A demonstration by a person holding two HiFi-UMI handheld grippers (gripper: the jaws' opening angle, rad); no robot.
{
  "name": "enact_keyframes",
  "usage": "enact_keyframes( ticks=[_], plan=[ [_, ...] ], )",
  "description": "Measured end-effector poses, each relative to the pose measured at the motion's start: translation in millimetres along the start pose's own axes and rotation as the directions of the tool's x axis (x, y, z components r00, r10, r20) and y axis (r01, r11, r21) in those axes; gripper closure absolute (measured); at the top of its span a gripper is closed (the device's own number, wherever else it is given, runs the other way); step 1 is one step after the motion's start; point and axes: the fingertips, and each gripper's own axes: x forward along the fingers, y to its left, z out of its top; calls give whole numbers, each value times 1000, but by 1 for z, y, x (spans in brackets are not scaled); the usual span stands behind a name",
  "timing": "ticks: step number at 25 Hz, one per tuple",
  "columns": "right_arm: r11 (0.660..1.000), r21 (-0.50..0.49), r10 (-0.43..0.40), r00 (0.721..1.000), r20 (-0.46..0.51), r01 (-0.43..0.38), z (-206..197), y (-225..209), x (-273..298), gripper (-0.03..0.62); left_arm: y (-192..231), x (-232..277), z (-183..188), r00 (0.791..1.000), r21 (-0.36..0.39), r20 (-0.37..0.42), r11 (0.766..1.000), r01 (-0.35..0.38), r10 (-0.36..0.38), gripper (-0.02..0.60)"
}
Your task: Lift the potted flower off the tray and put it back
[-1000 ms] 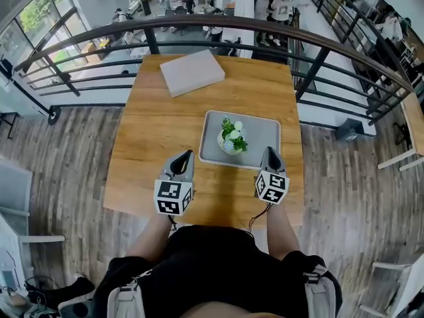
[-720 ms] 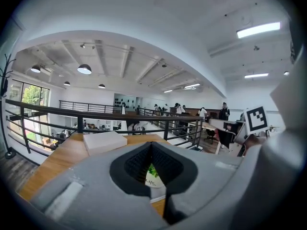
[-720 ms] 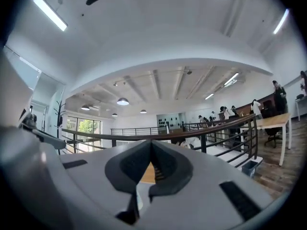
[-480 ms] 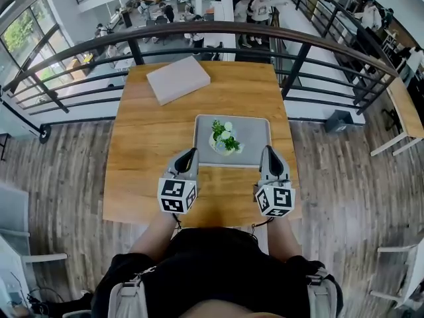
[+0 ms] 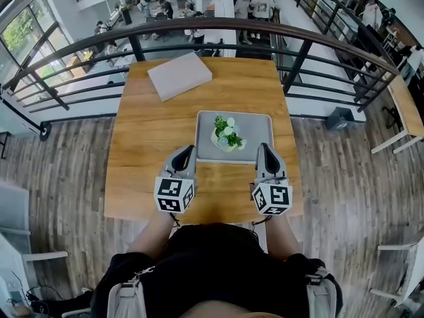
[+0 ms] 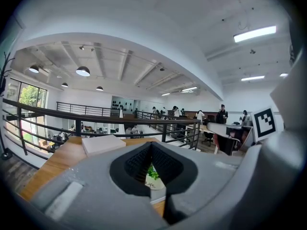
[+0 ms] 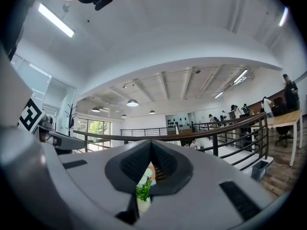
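The potted flower, a small white pot of green leaves and white blooms, stands on the grey tray in the middle of the wooden table. My left gripper hovers near the tray's near left corner, shut and holding nothing. My right gripper hangs over the tray's near right edge, also shut and holding nothing. Past the closed jaws of the left gripper, the pot shows ahead in the left gripper view. In the right gripper view the flower shows beyond the closed right gripper.
A flat white box lies at the table's far left corner. A dark metal railing runs just behind the table, with a drop to a lower floor beyond. Wood floor lies on both sides.
My right gripper has risen above the table and its marker cube looks larger. The left gripper has hardly moved. The pot still stands on the tray.
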Motion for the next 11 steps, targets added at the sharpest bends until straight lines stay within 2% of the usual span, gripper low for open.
enact_keyframes(
  ticks=[11],
  plan=[
    [999, -24, 23, 1000, -12, -23, 2, 12, 2, 599, 4, -9, 4, 1000, -10, 22, 1000, 0, 0, 566]
  ],
)
